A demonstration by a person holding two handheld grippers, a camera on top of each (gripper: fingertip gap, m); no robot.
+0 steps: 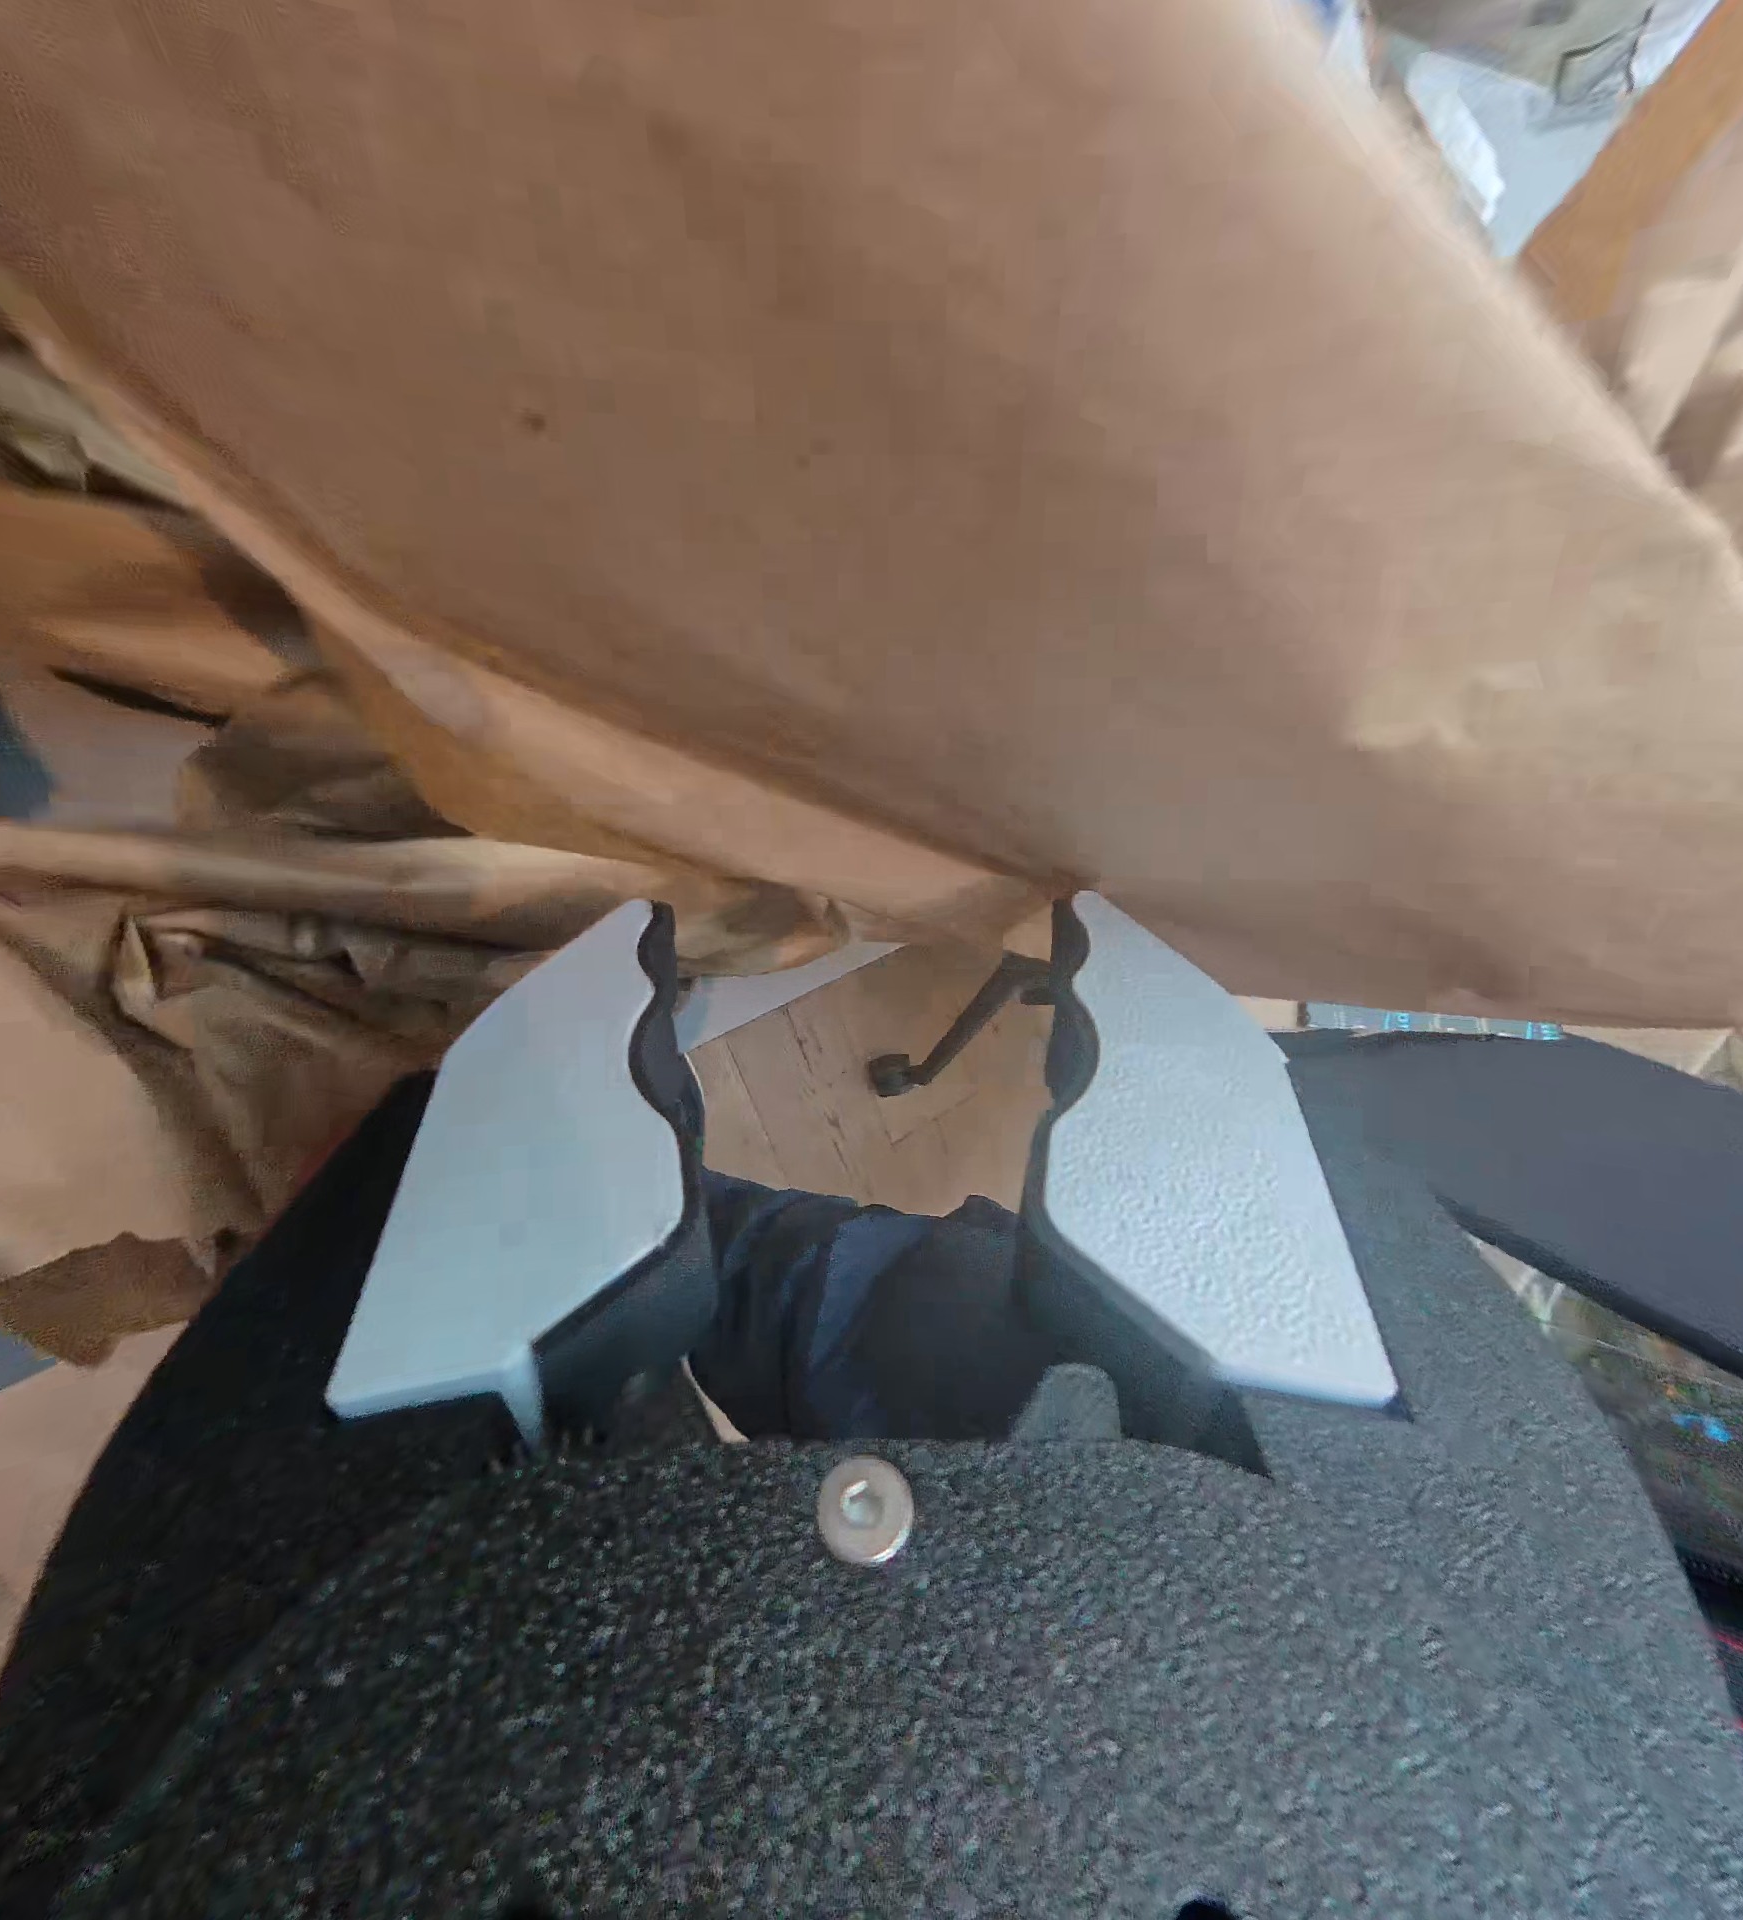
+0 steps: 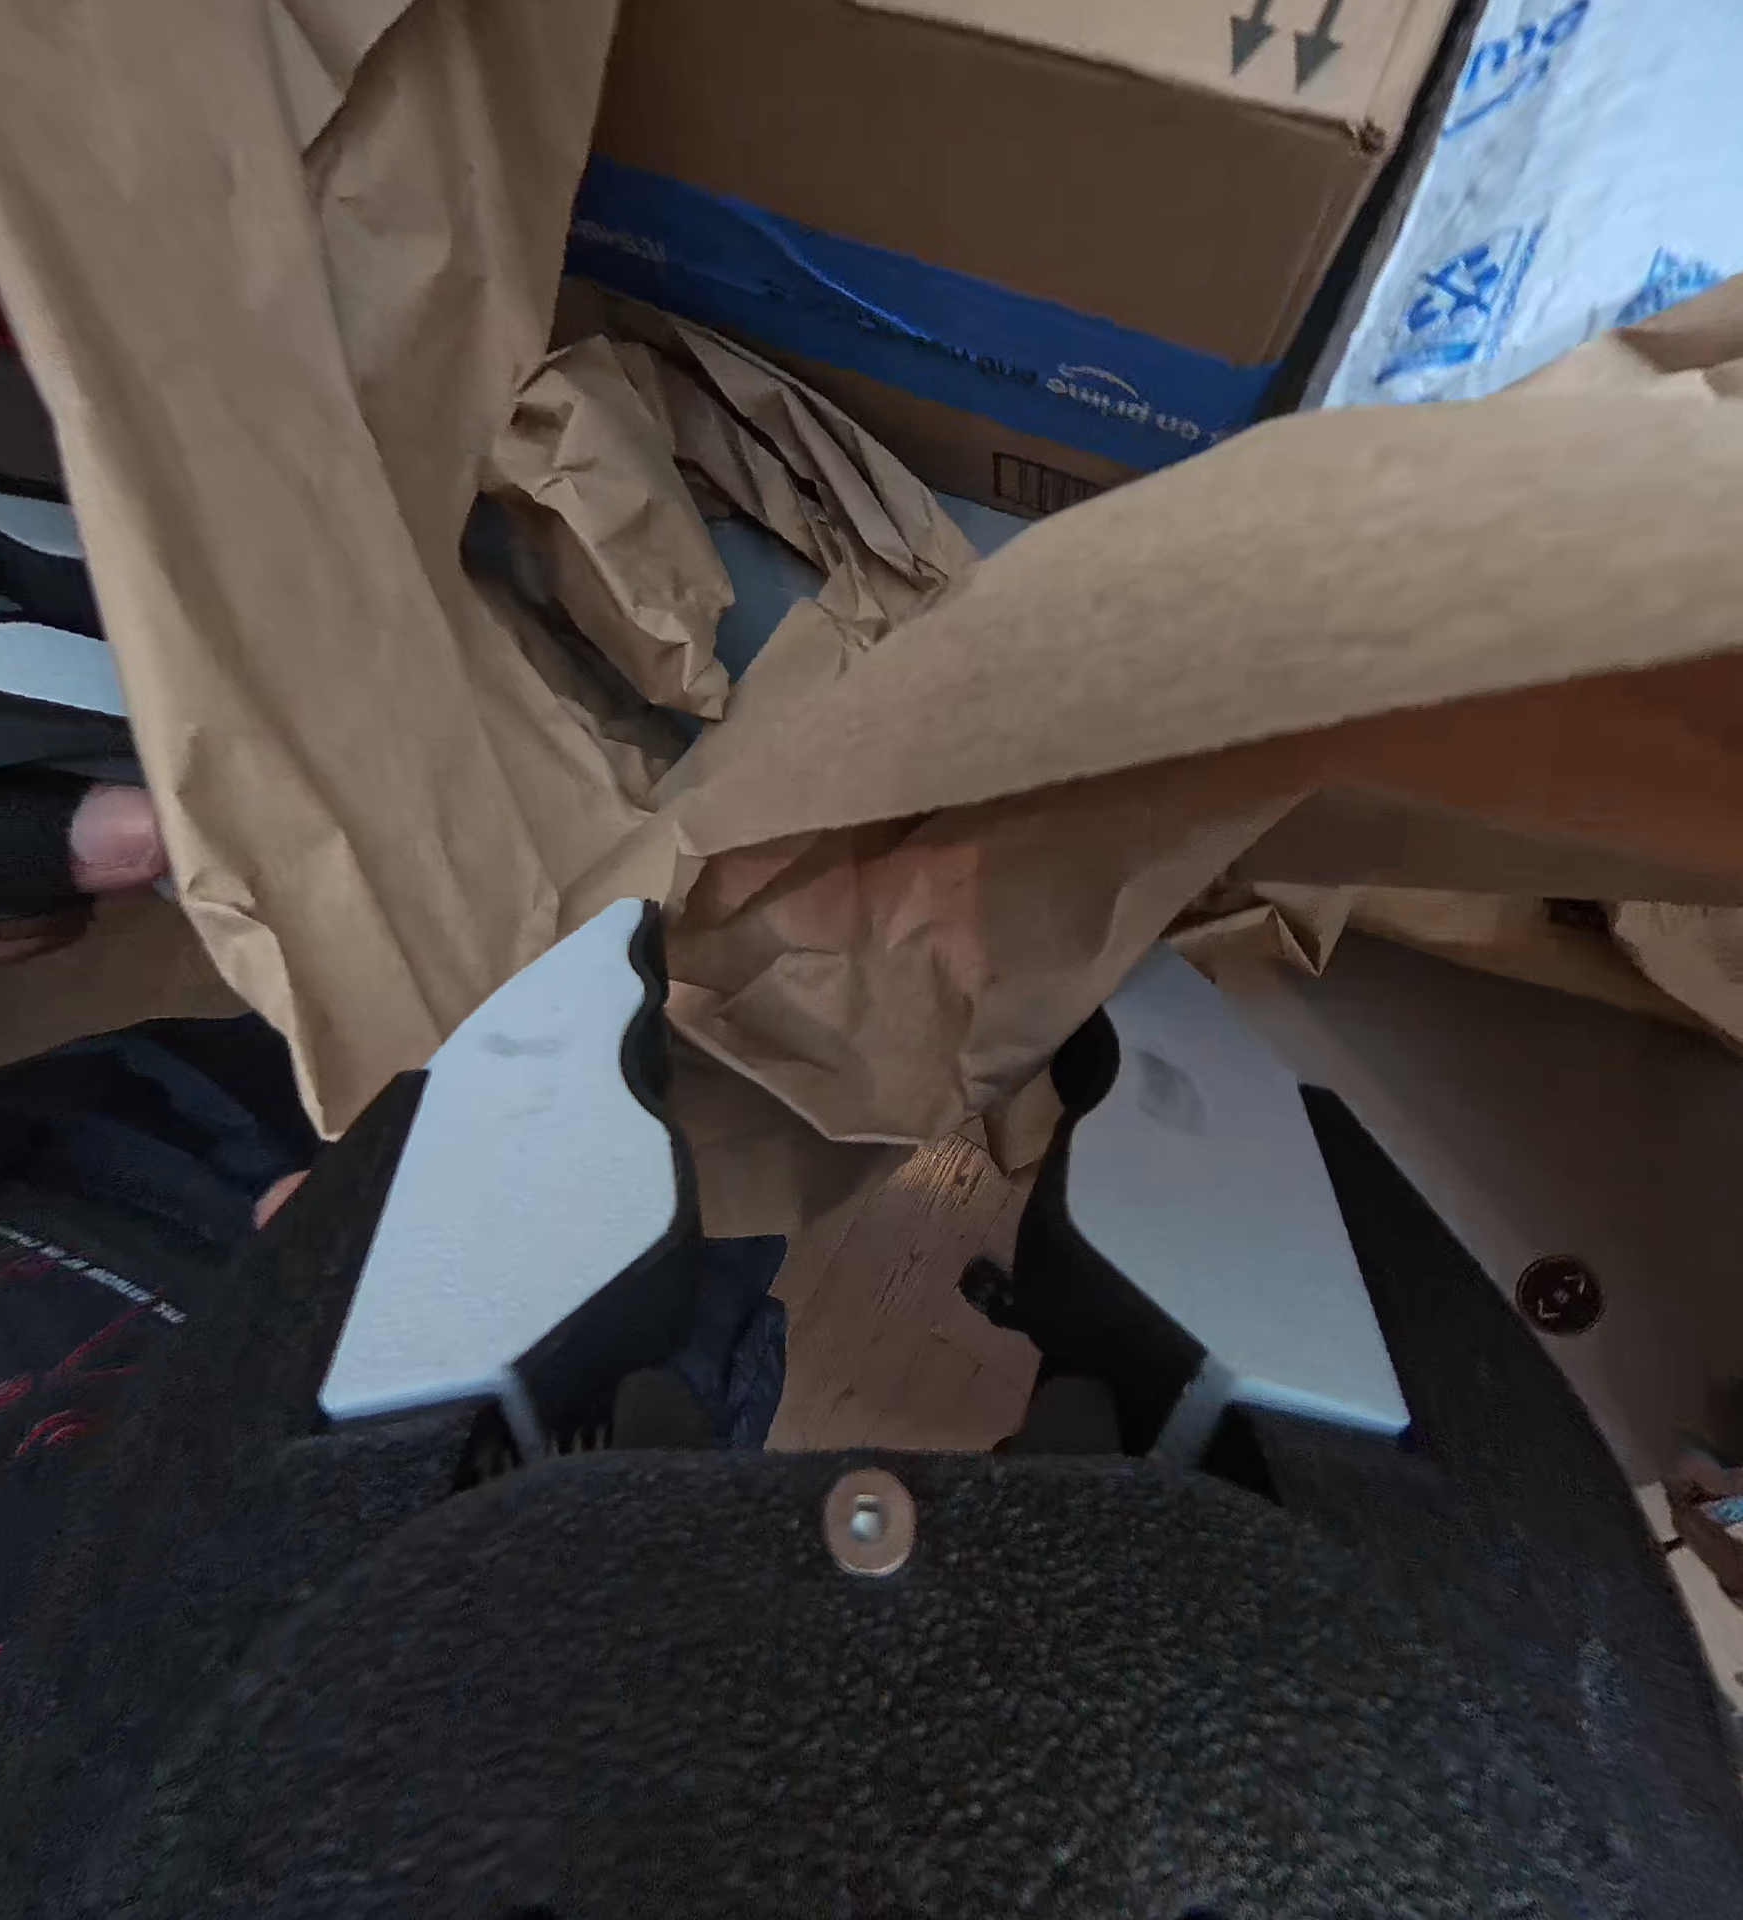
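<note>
The left gripper stands wide apart, its fingertips at the lower edge of a broad sheet of brown kraft paper that slopes down from upper left to lower right; whether they touch it cannot be told. The right gripper is also spread wide, with a crumpled wad of brown packing paper sitting between its fingers. Beyond lies a brown cardboard box with blue tape, more creased paper heaped before it.
</note>
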